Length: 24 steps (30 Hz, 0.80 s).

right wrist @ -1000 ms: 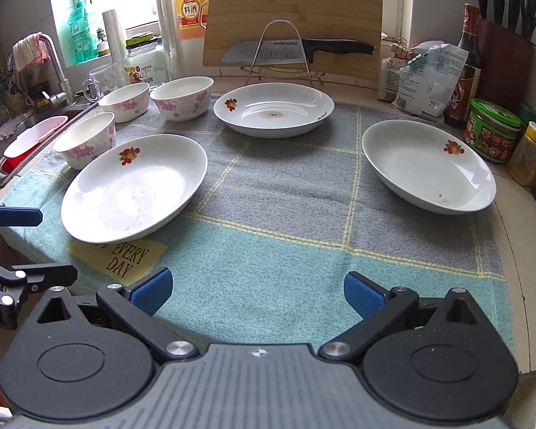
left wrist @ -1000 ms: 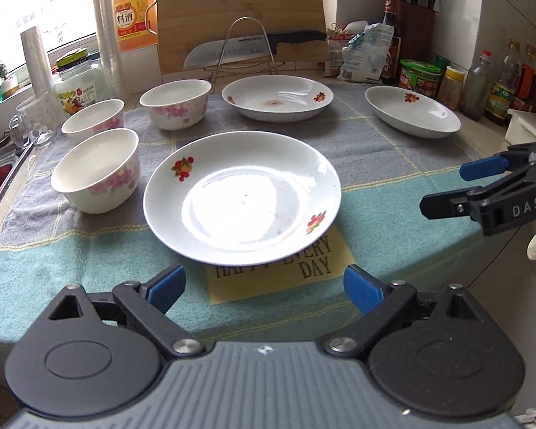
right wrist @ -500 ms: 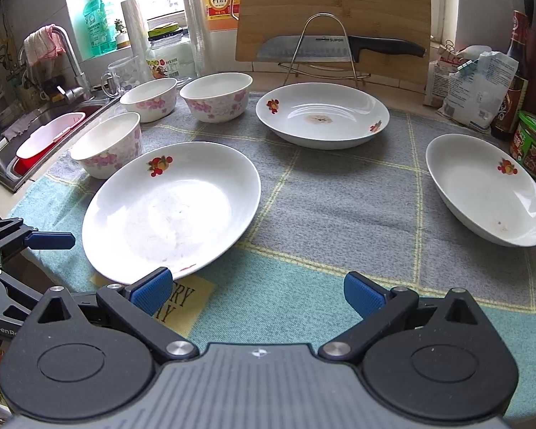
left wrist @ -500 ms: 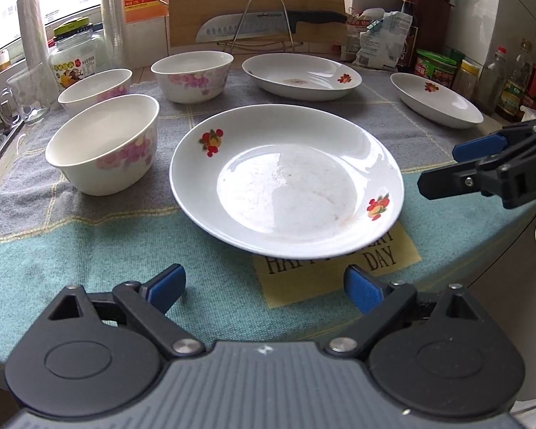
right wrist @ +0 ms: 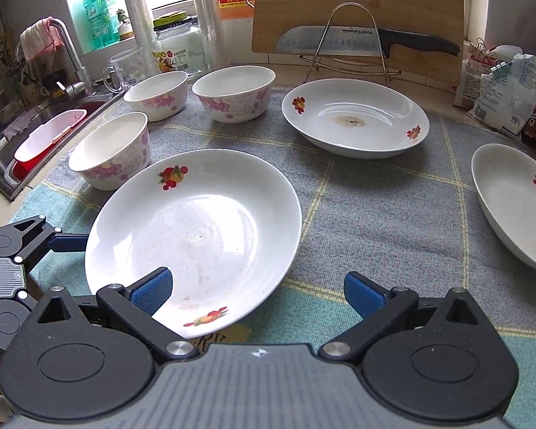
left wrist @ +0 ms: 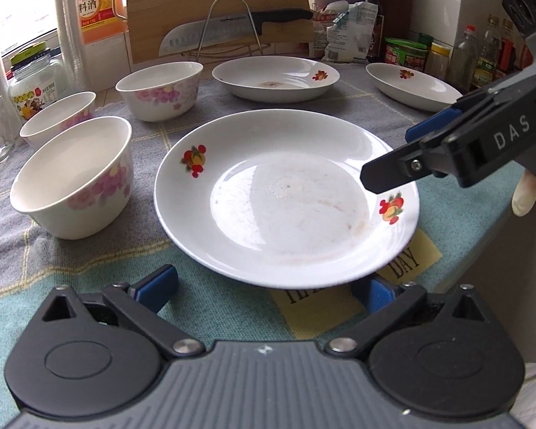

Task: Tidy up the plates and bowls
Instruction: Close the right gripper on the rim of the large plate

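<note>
A white plate with red fruit prints (left wrist: 286, 196) (right wrist: 196, 236) lies nearest on the cloth. My left gripper (left wrist: 266, 287) is at its near rim and its jaws are opening. The rim lies between the blue pads and covers part of the right one, with no pad pressing on it. My right gripper (right wrist: 257, 293) stands open at the plate's other side, its left finger over the rim. In the left wrist view the right gripper (left wrist: 393, 157) hangs over the plate's right edge. Three pink-flowered bowls (left wrist: 71, 178) (left wrist: 57, 118) (left wrist: 160, 89) stand to the left. Two more plates (left wrist: 275, 78) (left wrist: 411, 85) sit farther back.
A cutting board and a knife on a wire rack (right wrist: 357, 35) stand at the back. Jars, bottles and bags (left wrist: 403, 50) crowd the back right. A sink with a red tub (right wrist: 43, 143) lies left of the cloth (right wrist: 375, 207). A person's gloved hand (left wrist: 529, 193) holds the right gripper.
Both grippers have closed in on the near plate. The left gripper's jaws have spread wider. The right gripper has moved in over the plate's right rim.
</note>
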### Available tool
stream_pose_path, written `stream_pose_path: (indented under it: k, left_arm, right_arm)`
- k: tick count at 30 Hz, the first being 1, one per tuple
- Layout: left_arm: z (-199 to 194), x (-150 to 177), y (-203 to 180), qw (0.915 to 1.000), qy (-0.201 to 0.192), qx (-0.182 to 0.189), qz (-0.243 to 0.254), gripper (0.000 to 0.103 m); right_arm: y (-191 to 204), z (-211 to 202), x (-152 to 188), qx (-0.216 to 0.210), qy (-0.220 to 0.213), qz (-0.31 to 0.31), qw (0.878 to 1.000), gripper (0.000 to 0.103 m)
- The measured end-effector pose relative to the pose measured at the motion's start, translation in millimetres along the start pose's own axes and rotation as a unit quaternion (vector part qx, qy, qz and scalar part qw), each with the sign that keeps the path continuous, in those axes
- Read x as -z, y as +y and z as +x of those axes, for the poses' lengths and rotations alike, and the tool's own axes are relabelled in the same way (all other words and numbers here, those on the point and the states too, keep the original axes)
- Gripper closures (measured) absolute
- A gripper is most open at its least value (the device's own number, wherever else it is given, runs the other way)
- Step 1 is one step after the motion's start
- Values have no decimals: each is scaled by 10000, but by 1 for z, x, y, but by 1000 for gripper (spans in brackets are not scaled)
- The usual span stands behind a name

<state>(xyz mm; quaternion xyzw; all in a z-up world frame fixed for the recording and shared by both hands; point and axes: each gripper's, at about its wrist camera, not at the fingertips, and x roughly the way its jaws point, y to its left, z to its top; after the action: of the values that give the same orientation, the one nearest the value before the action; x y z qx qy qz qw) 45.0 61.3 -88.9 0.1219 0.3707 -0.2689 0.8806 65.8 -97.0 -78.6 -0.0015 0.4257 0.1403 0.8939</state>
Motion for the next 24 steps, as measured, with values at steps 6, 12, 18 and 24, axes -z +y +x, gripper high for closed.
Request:
stream_pose_path:
  k: [6,12,18,24]
  left_arm:
    - [1,1,5,9993,-133,254,236,0]
    - [0,7,8,9980,-397,376,331,0]
    - [1,7,9,9975,-443,400,367,0]
    - [1,8,10,9969,-478,454,425,0]
  right_arm:
    - [9,14,-5,-80,114,160,9998,0]
    - [14,25,-10,-71,271,111,9995,0]
    - [6,39,-22,-222,438,112,9987,0]
    - [1,56,-31,-462,633,17,9969,0]
